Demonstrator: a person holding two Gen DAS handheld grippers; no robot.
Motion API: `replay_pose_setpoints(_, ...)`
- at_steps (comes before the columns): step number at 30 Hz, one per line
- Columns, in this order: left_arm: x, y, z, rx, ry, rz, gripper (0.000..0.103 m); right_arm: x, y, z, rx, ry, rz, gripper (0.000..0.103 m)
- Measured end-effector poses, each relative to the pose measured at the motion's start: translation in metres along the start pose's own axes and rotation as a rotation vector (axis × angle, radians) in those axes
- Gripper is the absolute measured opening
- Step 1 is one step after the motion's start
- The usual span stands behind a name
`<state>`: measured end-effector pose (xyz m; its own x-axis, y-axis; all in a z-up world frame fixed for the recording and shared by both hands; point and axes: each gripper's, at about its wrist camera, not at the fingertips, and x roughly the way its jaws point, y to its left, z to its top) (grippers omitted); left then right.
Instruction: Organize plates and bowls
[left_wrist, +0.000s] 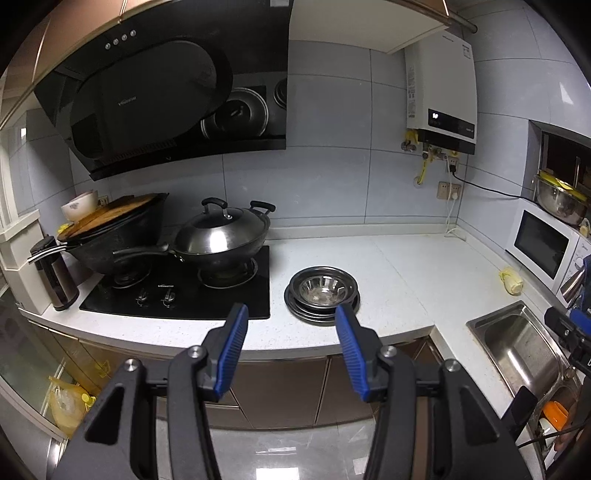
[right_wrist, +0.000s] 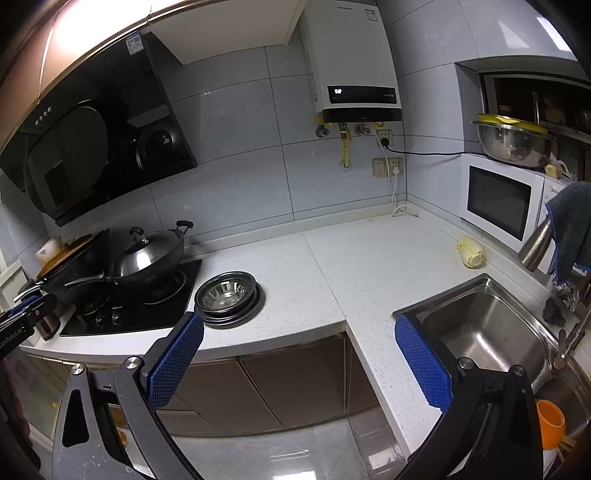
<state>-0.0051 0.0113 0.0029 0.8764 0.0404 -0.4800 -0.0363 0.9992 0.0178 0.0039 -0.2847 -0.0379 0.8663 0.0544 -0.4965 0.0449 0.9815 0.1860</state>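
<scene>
Both tongs are held in the air in front of the desk (left_wrist: 406, 258), pointing forward and a little downward. The left tongs (left_wrist: 291, 314) stand apart with nothing between the blue pads. The right tongs (right_wrist: 299, 325) are spread very wide and also hold nothing. The stack of metal plates and bowls (left_wrist: 322, 293) sits on the desk just beside the stove (left_wrist: 207, 295), on its right side, apart from both tongs. The sink (right_wrist: 487, 332) lies further right, behind the right pad of the right tongs.
</scene>
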Motion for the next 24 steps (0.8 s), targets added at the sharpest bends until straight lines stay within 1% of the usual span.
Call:
replay_pose_setpoints(9, -0.011, -0.016, -0.008, -0.006, 0.022, 0.011, 0.048, -0.011, -0.020, -0.005, 0.020, 0.008, 0.016, 0.102)
replay_pose_setpoints(24, -0.016, -0.016, -0.011, -0.019, 0.032, 0.031, 0.048, -0.010, -0.024, -0.007, 0.022, 0.031, 0.042, 0.102)
